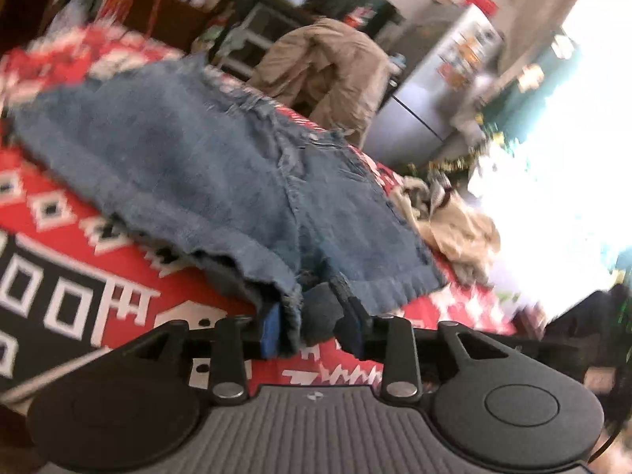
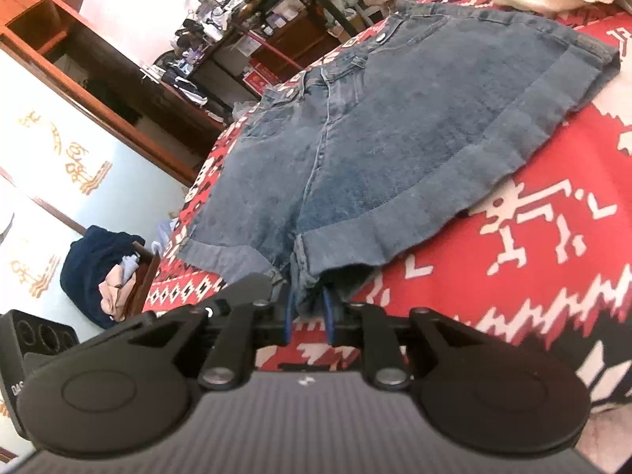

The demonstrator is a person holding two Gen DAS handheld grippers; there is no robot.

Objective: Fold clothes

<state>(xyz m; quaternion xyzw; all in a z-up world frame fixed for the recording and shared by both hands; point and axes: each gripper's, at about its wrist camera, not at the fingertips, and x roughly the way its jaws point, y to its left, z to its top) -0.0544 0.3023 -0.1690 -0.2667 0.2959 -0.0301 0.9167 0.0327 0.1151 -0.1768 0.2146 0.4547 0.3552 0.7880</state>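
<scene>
denim shorts (image 2: 387,130): faded blue, cuffed hems, spread flat on red patterned blanket (image 2: 533,237) | left gripper (image 1: 312,328): jaws apart around hem | right gripper (image 2: 309,314): jaws slightly apart around hem | cream clothes (image 1: 454,217) beside shorts

I can read only "DAS" — cut off at the frame edge — on the black speaker box (image 2: 27,355); other labels are blurred.
</scene>
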